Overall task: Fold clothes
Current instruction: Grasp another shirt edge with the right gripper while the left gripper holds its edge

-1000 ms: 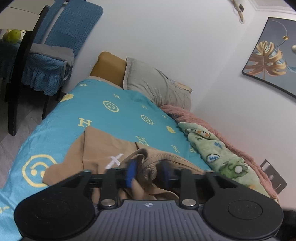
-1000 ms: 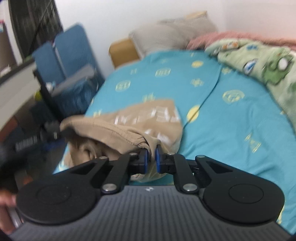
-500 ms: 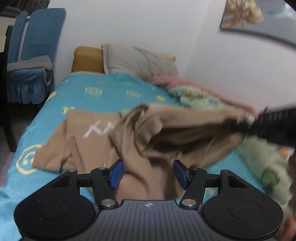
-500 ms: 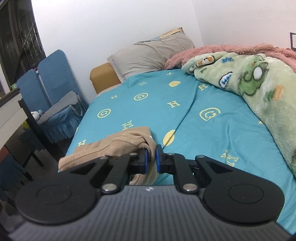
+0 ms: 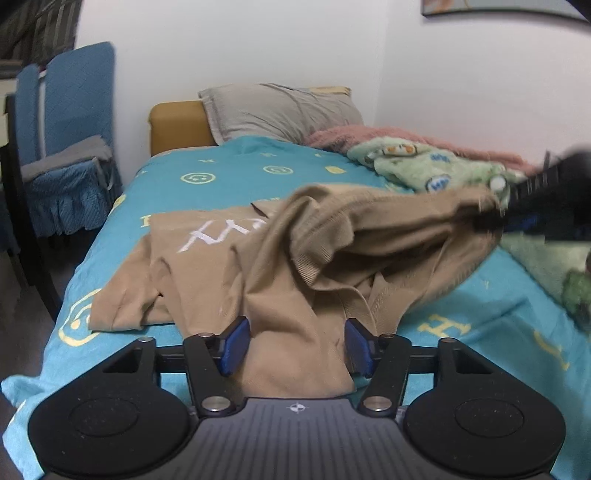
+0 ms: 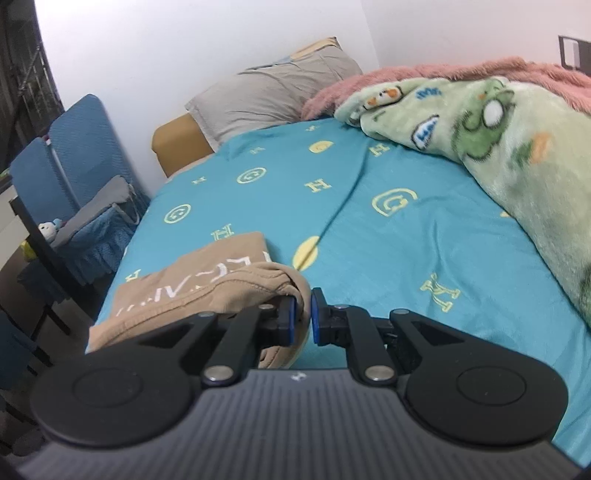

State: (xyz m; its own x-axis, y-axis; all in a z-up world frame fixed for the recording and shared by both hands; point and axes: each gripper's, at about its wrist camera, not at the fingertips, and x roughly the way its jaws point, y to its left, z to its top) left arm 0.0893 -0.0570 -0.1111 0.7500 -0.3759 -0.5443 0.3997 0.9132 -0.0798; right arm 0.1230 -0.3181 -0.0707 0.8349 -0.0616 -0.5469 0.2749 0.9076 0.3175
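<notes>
Tan top [image 5: 295,258] bunched mid-frame on bed [image 5: 258,184], 1 edge pinched by right gripper [image 6: 303,317], cloth between closing, not pressing left gripper [image 5: 295,347]: best gripped low, then pulled taut.

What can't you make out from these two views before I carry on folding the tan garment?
- Right gripper in the left wrist view: motion-blurred, so its grip on the tan garment is unreadable there.
- White lettering in the right wrist view: blurred and partly under a fold.
- Garment type: bunched, sleeves or legs unclear.
- Left gripper: jaws closing around cloth; its body hides the near hem.
- Wall picture: cut off by the top edge.
</notes>
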